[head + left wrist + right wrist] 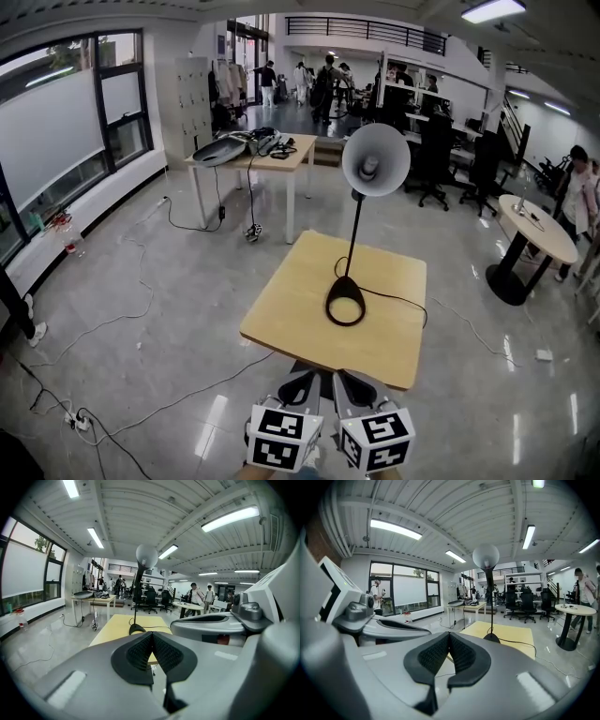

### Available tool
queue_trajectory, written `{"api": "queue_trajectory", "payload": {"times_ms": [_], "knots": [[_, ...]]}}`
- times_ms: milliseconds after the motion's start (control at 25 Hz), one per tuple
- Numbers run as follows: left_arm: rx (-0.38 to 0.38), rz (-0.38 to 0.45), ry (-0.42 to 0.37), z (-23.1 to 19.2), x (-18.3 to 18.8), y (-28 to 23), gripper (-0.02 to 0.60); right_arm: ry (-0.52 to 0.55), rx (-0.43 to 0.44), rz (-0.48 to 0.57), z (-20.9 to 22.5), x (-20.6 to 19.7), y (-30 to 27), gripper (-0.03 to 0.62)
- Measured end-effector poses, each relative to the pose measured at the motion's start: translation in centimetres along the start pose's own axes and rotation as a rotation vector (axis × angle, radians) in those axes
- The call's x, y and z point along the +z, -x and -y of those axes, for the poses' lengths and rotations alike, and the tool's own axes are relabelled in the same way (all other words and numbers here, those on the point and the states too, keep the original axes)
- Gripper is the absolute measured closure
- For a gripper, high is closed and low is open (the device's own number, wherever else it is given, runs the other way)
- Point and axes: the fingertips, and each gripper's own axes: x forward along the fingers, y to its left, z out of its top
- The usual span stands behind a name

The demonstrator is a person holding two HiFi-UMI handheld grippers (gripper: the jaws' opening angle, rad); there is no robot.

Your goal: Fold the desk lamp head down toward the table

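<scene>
A desk lamp stands upright on the small wooden table [291, 323]. Its white head [375, 159] is raised on a thin black stem [354, 234] above a black ring base [345, 305]. Both grippers hover side by side short of the table's near edge, apart from the lamp. My left gripper [305, 377] is shut with nothing between its pads [140, 651]. My right gripper [349, 380] is shut and empty too, its pads [461, 656] touching. The left gripper view shows the lamp head [146, 555] ahead. In the right gripper view the lamp head [485, 556] is also ahead.
The lamp's black cord [398, 300] runs across the table to its right edge. A long desk [253, 155] with gear stands behind on the left, a round table [539, 230] at right. Cables and a power strip [80, 422] lie on the floor. People and office chairs fill the back.
</scene>
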Motion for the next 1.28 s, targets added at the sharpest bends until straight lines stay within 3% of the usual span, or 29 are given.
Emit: {"api": "queue_trajectory", "payload": {"times_ms": [280,600,800,920,1120,1280], "knots": [[0.005,0.002,-0.017,-2.0,0.8,-4.3,0.562,-0.010,0.001,0.009,2.6,0.2,-4.3,0.588],[-0.009,-0.012,-0.055,-0.6,5.5,-11.5,0.561,-0.019,0.009,0.019,9.2,3.6,-7.2,0.588],[-0.024,-0.014,-0.074,-2.2,10.7,-15.0,0.561,-0.018,0.005,0.034,11.8,8.1,-10.2,0.588],[-0.037,-0.006,-0.077,-1.5,12.6,-18.0,0.562,0.043,0.029,0.019,14.3,9.7,-11.2,0.588],[-0.042,-0.009,-0.077,-8.9,17.1,-21.0,0.561,0.150,0.077,0.081,13.5,17.1,-18.7,0.588],[-0.096,0.017,-0.063,-10.8,19.8,-21.2,0.561,0.277,0.077,0.124,12.8,21.3,-19.8,0.588]]}}
